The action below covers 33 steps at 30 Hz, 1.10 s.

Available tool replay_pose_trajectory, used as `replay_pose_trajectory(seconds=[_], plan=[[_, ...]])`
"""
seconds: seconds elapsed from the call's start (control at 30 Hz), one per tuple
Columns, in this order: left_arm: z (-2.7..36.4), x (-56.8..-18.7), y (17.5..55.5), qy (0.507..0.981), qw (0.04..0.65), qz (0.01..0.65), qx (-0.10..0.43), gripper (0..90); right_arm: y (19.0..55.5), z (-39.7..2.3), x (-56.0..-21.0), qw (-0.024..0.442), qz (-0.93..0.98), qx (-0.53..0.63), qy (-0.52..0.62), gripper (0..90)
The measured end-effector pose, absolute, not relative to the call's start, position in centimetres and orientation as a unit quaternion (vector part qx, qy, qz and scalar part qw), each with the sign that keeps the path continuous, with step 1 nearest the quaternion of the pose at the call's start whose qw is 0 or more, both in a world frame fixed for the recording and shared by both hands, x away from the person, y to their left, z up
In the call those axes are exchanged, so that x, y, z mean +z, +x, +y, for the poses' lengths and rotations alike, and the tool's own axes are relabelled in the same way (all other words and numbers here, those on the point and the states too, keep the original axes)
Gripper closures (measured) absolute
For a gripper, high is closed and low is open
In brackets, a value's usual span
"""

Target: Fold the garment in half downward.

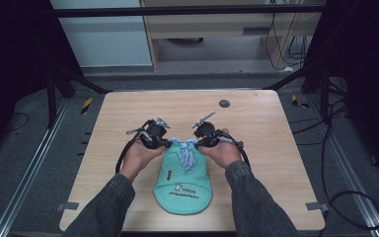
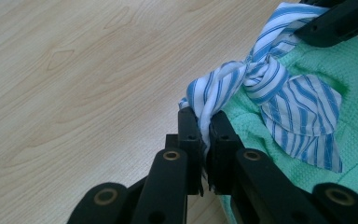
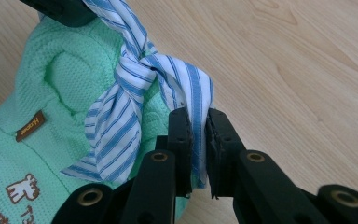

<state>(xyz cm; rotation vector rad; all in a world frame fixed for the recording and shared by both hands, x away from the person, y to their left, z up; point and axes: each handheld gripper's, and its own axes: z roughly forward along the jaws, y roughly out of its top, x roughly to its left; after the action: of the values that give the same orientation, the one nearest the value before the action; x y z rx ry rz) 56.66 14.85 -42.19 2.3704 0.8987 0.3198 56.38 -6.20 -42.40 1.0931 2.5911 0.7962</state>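
A small mint-green garment (image 1: 183, 185) lies flat on the wooden table (image 1: 256, 118), its printed chest toward me. A blue-and-white striped tie (image 1: 186, 149) is knotted at its collar, with one tail lying on the green fabric. My left gripper (image 1: 167, 143) is shut on the tie's left end (image 2: 208, 100). My right gripper (image 1: 200, 143) is shut on the tie's right end (image 3: 196, 100). In the left gripper view the other gripper's black jaw tip (image 2: 335, 23) pinches the far end, with the knot (image 2: 261, 74) between. The knot (image 3: 137, 63) sits over the green collar (image 3: 65, 74).
A small dark round disc (image 1: 224, 103) is set in the table near its far edge. Black frame bars and cables surround the table on the floor. Bare wood stretches on both sides of the garment.
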Motion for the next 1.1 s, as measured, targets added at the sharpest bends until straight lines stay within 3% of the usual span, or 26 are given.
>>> replay_pose_trajectory(seconds=[0.93,1.1], plan=[[15.0,-40.6,57.2,0.881,0.304,0.338,0.135,85.5,56.9,-6.0,-40.3,0.133,0.879,0.277,0.365,82.0],[15.0,-38.8,57.7,0.871,0.32,0.339,0.153,85.5,57.5,-6.1,-39.0,0.145,0.871,0.289,0.371,82.0]])
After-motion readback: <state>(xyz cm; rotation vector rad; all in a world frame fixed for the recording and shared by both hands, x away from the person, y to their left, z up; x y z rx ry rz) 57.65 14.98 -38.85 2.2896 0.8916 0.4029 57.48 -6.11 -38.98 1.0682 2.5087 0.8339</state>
